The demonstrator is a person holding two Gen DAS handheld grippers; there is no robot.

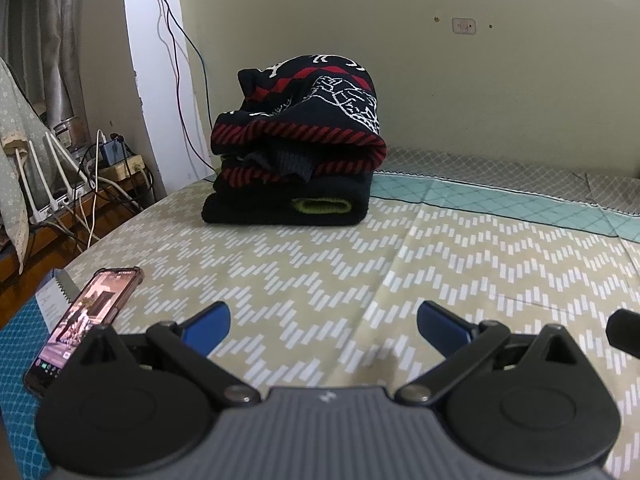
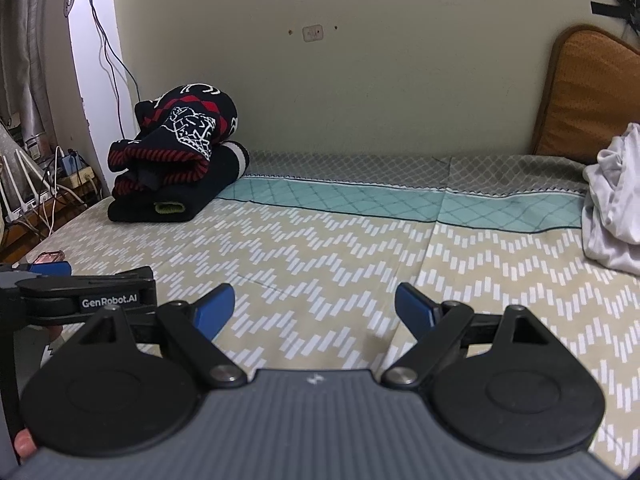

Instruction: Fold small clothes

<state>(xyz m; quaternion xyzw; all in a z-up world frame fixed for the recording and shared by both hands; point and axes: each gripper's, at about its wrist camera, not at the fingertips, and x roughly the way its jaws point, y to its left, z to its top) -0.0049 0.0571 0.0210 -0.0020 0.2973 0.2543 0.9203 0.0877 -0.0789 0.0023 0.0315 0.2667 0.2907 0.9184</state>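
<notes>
A stack of folded dark clothes [image 1: 296, 148] sits at the far left of the bed by the wall, black knits with red stripes and white patterns; it also shows in the right wrist view [image 2: 176, 164]. A crumpled white garment [image 2: 614, 200] lies at the right edge of the bed. My left gripper [image 1: 323, 330] is open and empty, low over the bedsheet [image 1: 360, 264]. My right gripper [image 2: 315, 312] is open and empty, beside the left gripper, whose body [image 2: 80, 300] shows at its left.
A phone [image 1: 86, 320] with a lit screen lies on the bed's near left corner. Left of the bed are routers, cables and a power strip [image 1: 80, 176]. An orange pillow [image 2: 588, 92] leans on the wall at the right.
</notes>
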